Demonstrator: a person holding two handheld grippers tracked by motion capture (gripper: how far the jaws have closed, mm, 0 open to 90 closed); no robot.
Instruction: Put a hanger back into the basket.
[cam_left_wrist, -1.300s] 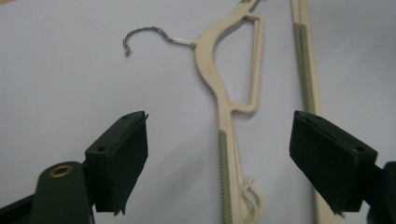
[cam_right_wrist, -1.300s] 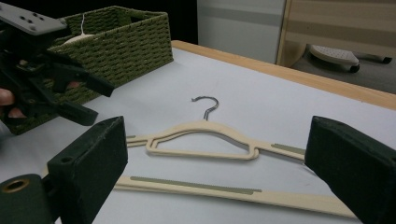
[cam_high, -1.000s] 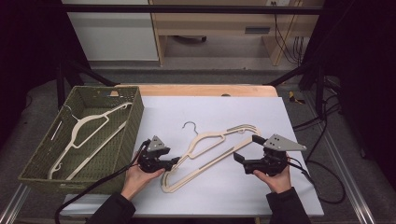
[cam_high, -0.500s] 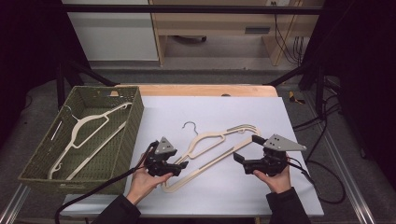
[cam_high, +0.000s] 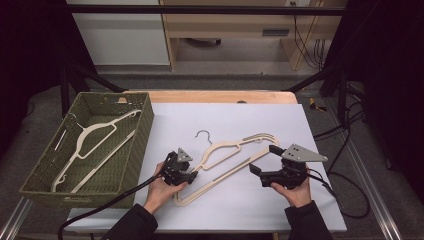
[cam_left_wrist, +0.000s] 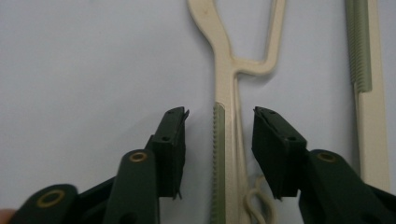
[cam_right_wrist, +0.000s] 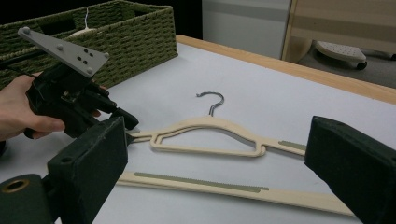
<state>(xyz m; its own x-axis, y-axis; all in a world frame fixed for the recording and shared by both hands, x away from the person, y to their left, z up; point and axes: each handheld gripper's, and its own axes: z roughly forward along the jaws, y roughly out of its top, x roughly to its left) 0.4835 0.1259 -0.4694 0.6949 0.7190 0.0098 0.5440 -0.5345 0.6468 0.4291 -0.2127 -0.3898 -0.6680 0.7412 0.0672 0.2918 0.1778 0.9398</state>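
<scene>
A cream plastic hanger (cam_high: 226, 151) with a metal hook (cam_high: 202, 135) lies flat on the white table top (cam_high: 225, 120). My left gripper (cam_high: 191, 176) is at the hanger's left end. In the left gripper view its jaws have just been closing on either side of the hanger's arm (cam_left_wrist: 227, 135), with a gap still on both sides of my left gripper (cam_left_wrist: 219, 135). My right gripper (cam_high: 264, 160) stands wide open at the hanger's right end. In the right gripper view the hanger (cam_right_wrist: 205, 128) and its lower bar (cam_right_wrist: 196, 182) lie ahead of my right gripper (cam_right_wrist: 219, 163), untouched.
A green wicker basket (cam_high: 141, 135) stands at the table's left and holds another cream hanger (cam_high: 95, 137). The table's wooden far edge (cam_high: 220, 96) runs behind. The left hand and its gripper (cam_right_wrist: 70, 98) show at the left of the right gripper view.
My left gripper has shifted a little to the right, onto the hanger's left arm, and its jaws stand narrower. The right gripper and the hanger have kept still.
</scene>
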